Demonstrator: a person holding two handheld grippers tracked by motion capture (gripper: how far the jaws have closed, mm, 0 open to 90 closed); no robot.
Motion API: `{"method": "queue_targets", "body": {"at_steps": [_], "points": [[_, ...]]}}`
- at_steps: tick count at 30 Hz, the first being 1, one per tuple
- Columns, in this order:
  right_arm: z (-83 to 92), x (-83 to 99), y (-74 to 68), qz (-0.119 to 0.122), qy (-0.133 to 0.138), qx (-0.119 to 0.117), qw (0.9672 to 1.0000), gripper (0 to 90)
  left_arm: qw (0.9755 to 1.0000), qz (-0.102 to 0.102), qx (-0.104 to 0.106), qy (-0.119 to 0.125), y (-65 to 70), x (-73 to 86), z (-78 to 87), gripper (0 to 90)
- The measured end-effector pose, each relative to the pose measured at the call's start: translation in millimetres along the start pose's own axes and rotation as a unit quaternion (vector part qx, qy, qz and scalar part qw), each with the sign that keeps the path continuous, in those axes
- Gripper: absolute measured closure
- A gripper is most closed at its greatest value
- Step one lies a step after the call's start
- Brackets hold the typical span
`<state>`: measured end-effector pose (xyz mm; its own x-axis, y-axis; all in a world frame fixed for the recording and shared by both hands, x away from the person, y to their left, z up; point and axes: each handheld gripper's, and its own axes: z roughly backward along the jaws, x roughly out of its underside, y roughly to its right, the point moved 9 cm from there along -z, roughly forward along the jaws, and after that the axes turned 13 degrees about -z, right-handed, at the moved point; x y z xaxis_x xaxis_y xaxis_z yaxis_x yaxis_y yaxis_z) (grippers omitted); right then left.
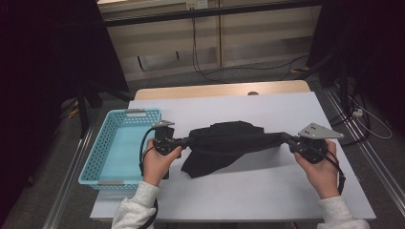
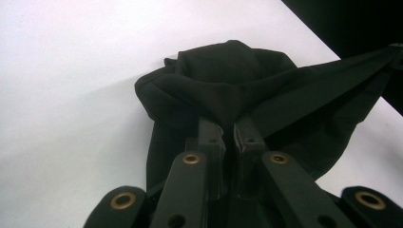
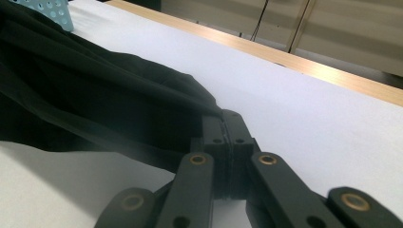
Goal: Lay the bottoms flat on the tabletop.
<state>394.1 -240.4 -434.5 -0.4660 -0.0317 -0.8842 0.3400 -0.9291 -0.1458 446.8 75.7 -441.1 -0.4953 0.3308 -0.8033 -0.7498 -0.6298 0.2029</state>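
A black cloth (image 1: pixel 224 143) hangs stretched between the two grippers above the white table cover (image 1: pixel 267 191); its loose lower part droops onto the table. My left gripper (image 1: pixel 187 141) is shut on the cloth's left end, next to the basket. In the left gripper view the jaws pinch bunched black cloth (image 2: pixel 223 90) at the left gripper (image 2: pixel 229 124) tips. My right gripper (image 1: pixel 285 138) is shut on the cloth's right end. In the right gripper view the jaws of the right gripper (image 3: pixel 223 118) meet tightly on the edge of the cloth (image 3: pixel 95 95), which runs off to the left.
A light blue perforated basket (image 1: pixel 98 160) stands at the table's left edge, close to the left hand; its corner (image 3: pixel 52 12) shows in the right gripper view. The wooden table edge (image 1: pixel 215 89) lies at the back, with cables on the floor beyond.
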Motion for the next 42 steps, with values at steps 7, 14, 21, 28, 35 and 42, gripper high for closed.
{"method": "queue_targets", "body": {"at_steps": [7,14,21,28,35,42], "points": [[1.6,-7.2,2.6,0.004,0.004,0.001,1.0000,90.0,1.0000,0.009,0.003,0.000,0.5,-7.6,-0.5,84.7],[-1.5,-12.8,5.9,0.006,-0.005,0.002,1.0000,90.0,0.9999,0.015,-0.007,0.003,-3.0,-21.6,1.5,84.6],[-2.1,-12.8,10.2,0.006,-0.007,0.005,0.9999,90.0,0.9999,0.007,-0.007,-0.004,0.2,-27.8,-2.0,84.7],[-3.0,-17.4,14.1,0.003,-0.010,0.000,0.9999,90.0,0.9998,0.010,-0.018,0.003,-5.5,-36.0,-4.3,84.7],[-10.2,-28.2,15.7,0.006,-0.010,-0.003,0.9999,90.0,0.9995,0.017,-0.027,0.000,-13.1,-43.8,-4.5,84.8],[-21.8,-34.6,17.2,0.005,-0.014,-0.012,0.9998,90.0,0.9993,0.022,-0.031,-0.007,-20.7,-50.6,-7.2,84.7]]}}
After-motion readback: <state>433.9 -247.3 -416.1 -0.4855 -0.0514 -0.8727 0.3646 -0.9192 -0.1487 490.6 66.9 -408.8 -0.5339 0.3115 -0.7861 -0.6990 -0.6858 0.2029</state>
